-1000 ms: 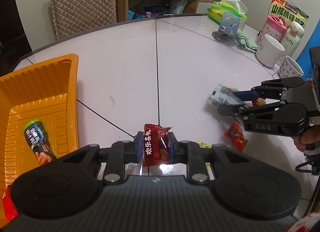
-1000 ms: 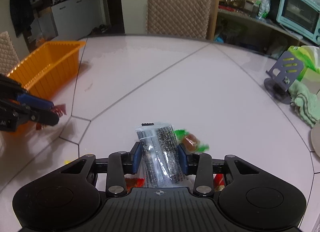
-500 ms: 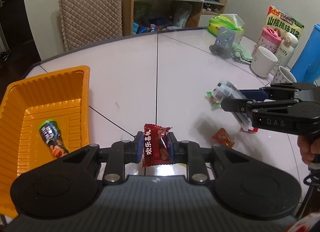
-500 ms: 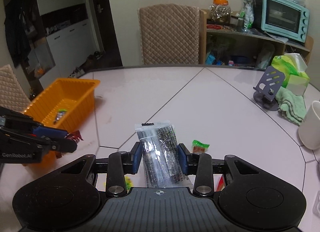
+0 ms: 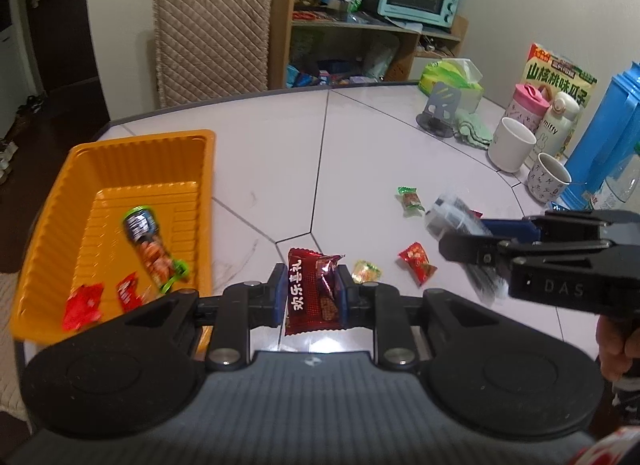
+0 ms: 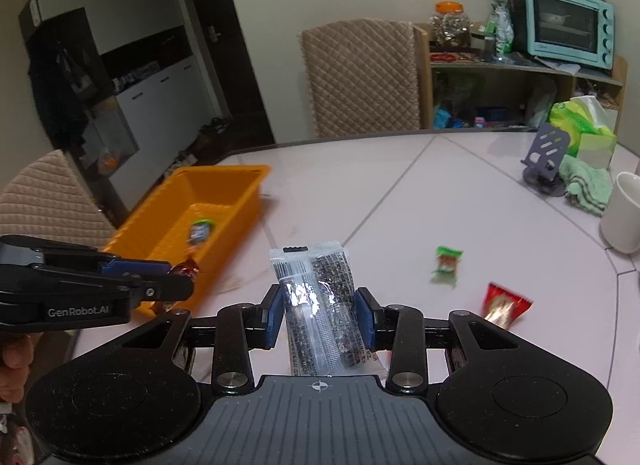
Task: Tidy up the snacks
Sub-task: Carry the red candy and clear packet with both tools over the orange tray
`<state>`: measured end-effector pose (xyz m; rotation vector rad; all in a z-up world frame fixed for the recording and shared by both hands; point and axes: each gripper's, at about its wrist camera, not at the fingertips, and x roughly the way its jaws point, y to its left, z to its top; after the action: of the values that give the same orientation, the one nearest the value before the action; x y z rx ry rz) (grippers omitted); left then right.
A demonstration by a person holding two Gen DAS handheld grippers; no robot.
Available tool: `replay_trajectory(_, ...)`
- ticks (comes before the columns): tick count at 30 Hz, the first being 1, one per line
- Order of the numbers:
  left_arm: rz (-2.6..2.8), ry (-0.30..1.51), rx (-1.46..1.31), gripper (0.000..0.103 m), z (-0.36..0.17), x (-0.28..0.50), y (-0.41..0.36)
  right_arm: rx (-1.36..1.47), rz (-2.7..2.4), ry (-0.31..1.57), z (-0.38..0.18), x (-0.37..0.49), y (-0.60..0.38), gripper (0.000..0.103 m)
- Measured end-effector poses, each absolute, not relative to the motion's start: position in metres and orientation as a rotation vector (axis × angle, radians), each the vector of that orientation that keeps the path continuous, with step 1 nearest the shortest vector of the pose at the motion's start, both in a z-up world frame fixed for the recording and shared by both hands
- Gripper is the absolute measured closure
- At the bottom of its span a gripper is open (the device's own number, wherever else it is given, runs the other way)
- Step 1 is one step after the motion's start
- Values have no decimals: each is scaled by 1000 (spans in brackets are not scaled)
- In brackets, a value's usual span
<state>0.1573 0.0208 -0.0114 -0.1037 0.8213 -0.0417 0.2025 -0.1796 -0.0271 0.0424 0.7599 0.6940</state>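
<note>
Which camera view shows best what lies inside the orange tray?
The left wrist view: it looks down into the orange tray, showing a green-capped snack tube and red packets. The right wrist view sees it from the side; only the tube's top shows.

An orange tray (image 5: 132, 157) with ribbed walls fills the left of the left wrist view; inside lie a green-ended tube snack (image 5: 150, 243) printed in blue, black and orange, and two red packets (image 5: 102, 299). At lower centre sits a dark red wrapper (image 5: 314, 291) with white characters, between blue pads. On the white table (image 5: 280, 153) with thin dark seams lie green (image 5: 410, 199), yellow (image 5: 366, 271) and red (image 5: 416, 261) sweets. The right wrist view's centre shows a clear packet (image 6: 320, 305) speckled black.
</note>
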Motion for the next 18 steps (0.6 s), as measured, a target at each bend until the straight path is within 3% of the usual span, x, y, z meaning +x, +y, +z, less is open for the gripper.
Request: replay_trajectory(18, 108, 796, -160, 81, 5, 85, 99, 107, 846, 844, -19, 137, -84, 64)
